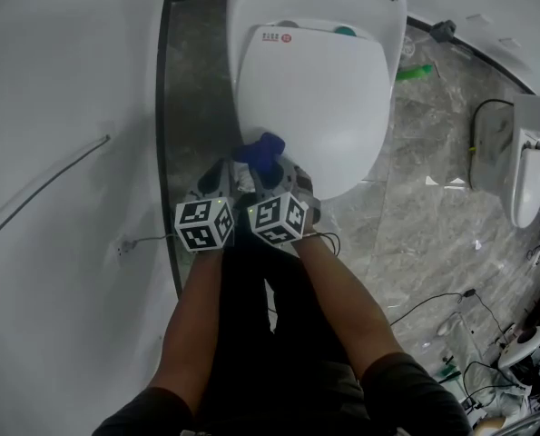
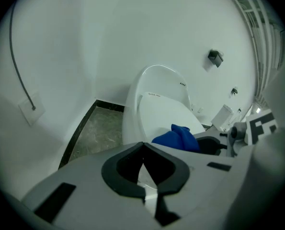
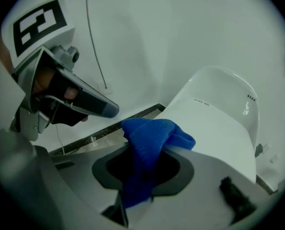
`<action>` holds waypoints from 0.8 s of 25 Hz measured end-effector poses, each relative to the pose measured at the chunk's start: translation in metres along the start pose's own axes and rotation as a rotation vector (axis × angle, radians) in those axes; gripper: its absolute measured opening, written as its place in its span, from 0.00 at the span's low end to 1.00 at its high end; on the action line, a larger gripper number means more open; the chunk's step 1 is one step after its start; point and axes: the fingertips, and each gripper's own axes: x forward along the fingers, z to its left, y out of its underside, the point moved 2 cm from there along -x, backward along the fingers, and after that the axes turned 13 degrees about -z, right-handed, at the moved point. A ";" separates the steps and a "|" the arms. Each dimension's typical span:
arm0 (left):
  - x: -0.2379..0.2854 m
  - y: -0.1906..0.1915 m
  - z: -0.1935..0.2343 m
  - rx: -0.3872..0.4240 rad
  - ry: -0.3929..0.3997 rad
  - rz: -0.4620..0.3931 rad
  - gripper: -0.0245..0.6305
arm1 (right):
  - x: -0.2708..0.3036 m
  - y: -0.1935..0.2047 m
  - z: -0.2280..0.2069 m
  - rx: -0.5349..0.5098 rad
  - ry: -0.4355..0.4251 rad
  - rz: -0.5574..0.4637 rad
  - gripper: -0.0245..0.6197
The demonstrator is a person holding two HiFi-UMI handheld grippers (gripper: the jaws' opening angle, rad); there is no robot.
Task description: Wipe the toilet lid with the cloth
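The white toilet lid point(image 1: 310, 98) lies closed under me. My right gripper point(image 1: 262, 160) is shut on a blue cloth point(image 1: 260, 149) at the lid's near left edge. In the right gripper view the cloth point(image 3: 152, 138) bunches up out of the jaws with the lid point(image 3: 219, 128) beyond it. My left gripper point(image 1: 219, 178) hangs close beside the right one, over the floor strip left of the bowl. Its jaws point(image 2: 143, 146) are shut and hold nothing. From the left gripper view the cloth point(image 2: 176, 138) shows to the right, against the lid point(image 2: 164, 116).
A white wall with a thin cable point(image 1: 43, 189) and a socket point(image 1: 124, 246) runs along the left. A dark marble floor strip point(image 1: 192, 107) lies between wall and bowl. A green object point(image 1: 415, 71), a second white fixture point(image 1: 528, 175) and loose cables point(image 1: 433, 307) lie on the right.
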 end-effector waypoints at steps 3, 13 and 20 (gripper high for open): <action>-0.004 0.006 -0.003 0.006 0.004 0.011 0.05 | -0.001 0.003 0.001 -0.058 0.007 -0.003 0.20; -0.005 0.012 -0.047 0.033 0.083 0.027 0.05 | -0.036 0.027 -0.030 0.016 0.151 -0.079 0.20; 0.002 0.016 -0.074 0.061 0.127 0.032 0.05 | -0.089 0.074 -0.076 0.192 0.344 -0.140 0.20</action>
